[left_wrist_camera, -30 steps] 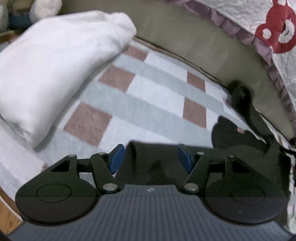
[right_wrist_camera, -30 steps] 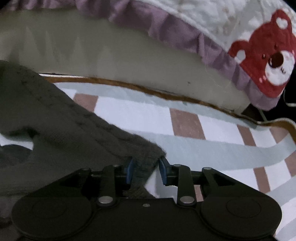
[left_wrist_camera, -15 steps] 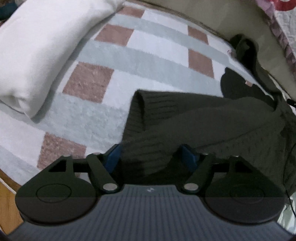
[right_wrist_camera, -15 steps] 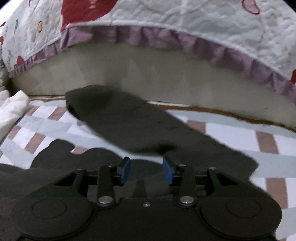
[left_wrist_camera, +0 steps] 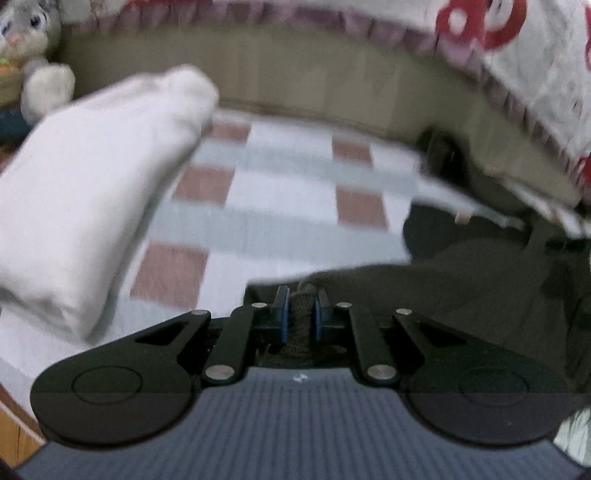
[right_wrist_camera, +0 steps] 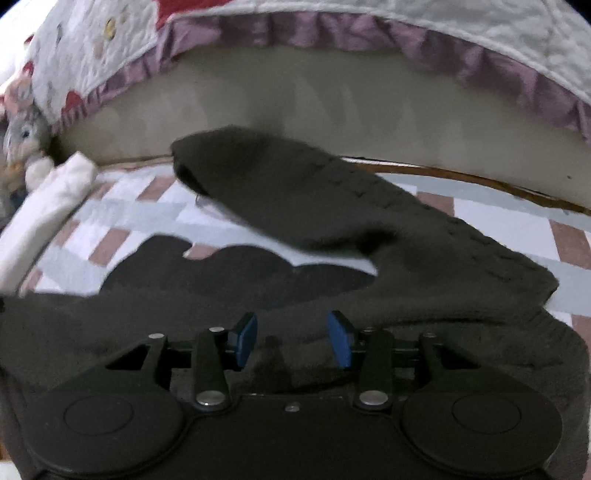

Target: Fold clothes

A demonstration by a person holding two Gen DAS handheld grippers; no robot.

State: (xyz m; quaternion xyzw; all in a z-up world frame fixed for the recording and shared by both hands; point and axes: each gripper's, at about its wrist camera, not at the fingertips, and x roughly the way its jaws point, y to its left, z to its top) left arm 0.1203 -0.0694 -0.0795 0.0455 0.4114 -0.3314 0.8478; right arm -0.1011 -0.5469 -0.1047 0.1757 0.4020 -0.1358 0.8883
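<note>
A dark grey knitted sweater (right_wrist_camera: pixel 332 206) lies across the checked mat, one sleeve stretching toward the bed. In the left wrist view the sweater (left_wrist_camera: pixel 480 280) spreads to the right, and my left gripper (left_wrist_camera: pixel 300 314) is shut on a bunched fold of its knit. My right gripper (right_wrist_camera: pixel 291 338) stands open over the sweater's body, blue pads apart, with knit below them but nothing clamped. The left wrist view is motion-blurred.
A folded white garment (left_wrist_camera: pixel 85 184) lies at the mat's left side, also small in the right wrist view (right_wrist_camera: pixel 48 199). The checked mat (left_wrist_camera: pixel 280 192) lies against a bed with a frilled quilt (right_wrist_camera: pixel 369 33). A plush rabbit (left_wrist_camera: pixel 33 55) sits far left.
My left gripper went from open to shut on the sweater's fold and its view swung up toward the bed. The right gripper stayed open and moved closer over the sweater.
</note>
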